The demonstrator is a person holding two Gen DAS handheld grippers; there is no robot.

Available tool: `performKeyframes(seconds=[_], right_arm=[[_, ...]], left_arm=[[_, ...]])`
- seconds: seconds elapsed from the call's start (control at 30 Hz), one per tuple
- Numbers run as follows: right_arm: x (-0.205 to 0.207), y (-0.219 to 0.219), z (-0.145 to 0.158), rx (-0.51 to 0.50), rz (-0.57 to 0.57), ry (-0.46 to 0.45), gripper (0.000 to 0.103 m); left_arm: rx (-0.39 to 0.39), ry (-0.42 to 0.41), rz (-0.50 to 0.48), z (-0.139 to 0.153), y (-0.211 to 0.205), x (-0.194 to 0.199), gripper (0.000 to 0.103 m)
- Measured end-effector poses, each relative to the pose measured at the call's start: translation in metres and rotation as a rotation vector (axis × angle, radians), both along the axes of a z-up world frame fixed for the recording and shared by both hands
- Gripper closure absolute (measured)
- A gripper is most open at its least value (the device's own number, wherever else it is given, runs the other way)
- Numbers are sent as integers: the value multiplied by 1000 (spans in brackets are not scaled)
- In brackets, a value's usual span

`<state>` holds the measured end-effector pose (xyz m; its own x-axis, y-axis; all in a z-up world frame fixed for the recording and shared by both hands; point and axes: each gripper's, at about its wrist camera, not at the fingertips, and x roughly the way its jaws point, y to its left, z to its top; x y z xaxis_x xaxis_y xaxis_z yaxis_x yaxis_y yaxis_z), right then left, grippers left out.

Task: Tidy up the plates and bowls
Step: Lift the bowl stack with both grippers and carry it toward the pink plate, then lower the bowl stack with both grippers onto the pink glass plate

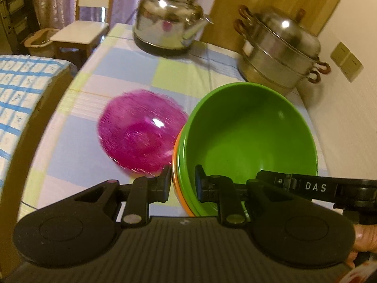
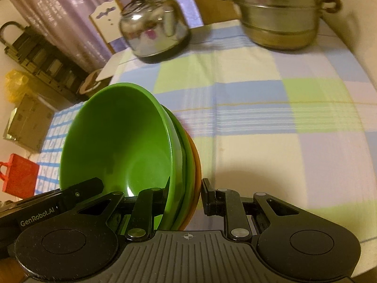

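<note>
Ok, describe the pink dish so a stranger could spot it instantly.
Start at the checked tablecloth, with the steel kettle at its far end. Nearer lies the pink dish, left of the green bowl. It alone is translucent magenta, and no gripper holds it.

1. A nested stack of green and orange bowls (image 1: 249,136) sits tilted above the checked tablecloth (image 1: 132,70).
2. A translucent magenta bowl (image 1: 141,132) lies just left of it.
3. Behind stand a steel kettle (image 1: 169,18) at left and a tiered steel steamer pot (image 1: 280,49) at right.

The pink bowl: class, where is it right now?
In the left wrist view, the pink bowl lies on the checked tablecloth, left of the stacked green bowl, nearer than the kettle.
</note>
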<state>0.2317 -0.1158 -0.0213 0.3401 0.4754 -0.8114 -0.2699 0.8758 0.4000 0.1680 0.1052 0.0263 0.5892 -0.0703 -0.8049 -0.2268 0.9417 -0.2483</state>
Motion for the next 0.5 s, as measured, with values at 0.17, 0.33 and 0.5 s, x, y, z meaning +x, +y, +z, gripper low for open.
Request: performKeyframes(seconds=[0.17, 0.33, 0.5], right_arm=[[18, 36, 4, 7, 29, -9, 81], [41, 65, 4, 14, 45, -11, 81], [64, 90, -3, 12, 52, -3, 81]], left_arm=[[25, -6, 23, 7, 28, 14, 85], [37, 0, 45, 5, 53, 34, 85], [36, 18, 68, -5, 74, 53, 85]])
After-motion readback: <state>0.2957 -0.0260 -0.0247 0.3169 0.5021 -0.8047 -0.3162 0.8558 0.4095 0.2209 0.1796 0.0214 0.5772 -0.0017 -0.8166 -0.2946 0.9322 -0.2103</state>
